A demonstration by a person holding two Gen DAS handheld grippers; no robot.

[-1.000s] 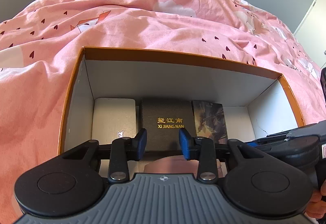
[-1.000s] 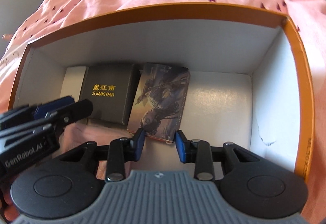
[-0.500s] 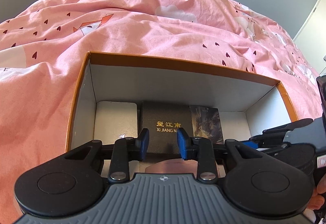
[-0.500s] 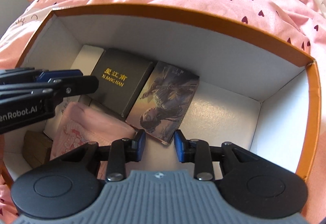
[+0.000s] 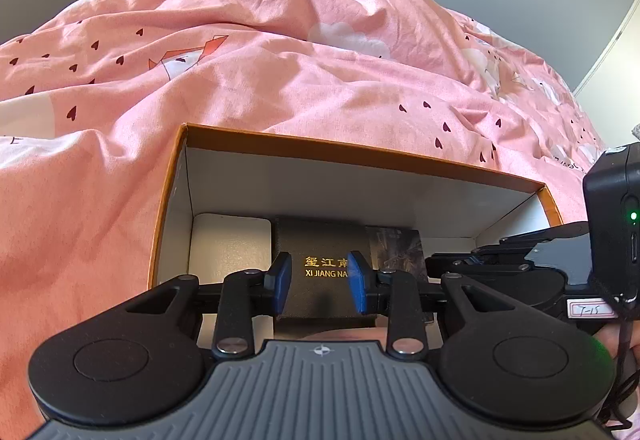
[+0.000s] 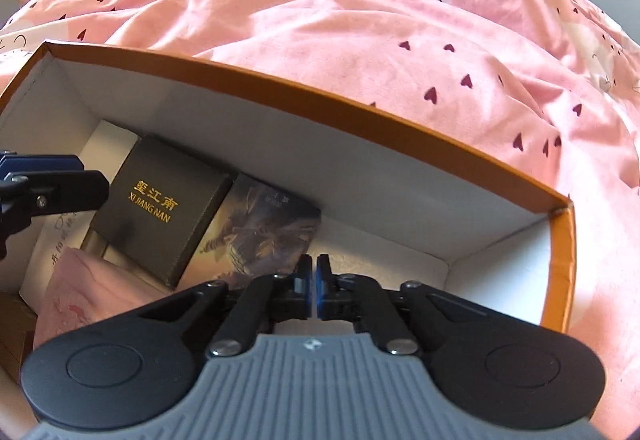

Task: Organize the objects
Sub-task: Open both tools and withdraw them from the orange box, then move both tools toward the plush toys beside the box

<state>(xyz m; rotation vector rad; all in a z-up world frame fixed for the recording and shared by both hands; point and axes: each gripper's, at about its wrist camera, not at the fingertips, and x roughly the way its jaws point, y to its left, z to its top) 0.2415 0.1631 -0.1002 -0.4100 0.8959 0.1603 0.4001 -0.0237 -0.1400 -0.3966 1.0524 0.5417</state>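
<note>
Since the earlier frame the right gripper [image 6: 313, 282] has tipped and rolled so more of the pink quilt [image 6: 360, 40] shows beyond the box, and its jaws have just been closing — now clenched pad to pad with nothing between them, just at the near corner of the picture card box [image 6: 256, 236].

That slim picture card box lies flat on the floor of the orange-rimmed carton [image 6: 562, 252], its long side against the black box [image 6: 160, 208] with gold lettering. It looks light, stiff and glossy, so likely slippery; lying flat, it offers only its thin edges, and I judge the free right-hand long edge or the near short end the best place to pinch, once tipped up a little. The black box stands taller, is rigid cardboard and matte, easier to grip across its width.

Over it hangs the left gripper [image 5: 320, 282], fingers [image 5: 282, 280] part open and grasping nothing. A soft pink cloth bundle [image 6: 76, 296] lies nearer, beside a white box [image 5: 230, 244]. All of it sits on the bed.
</note>
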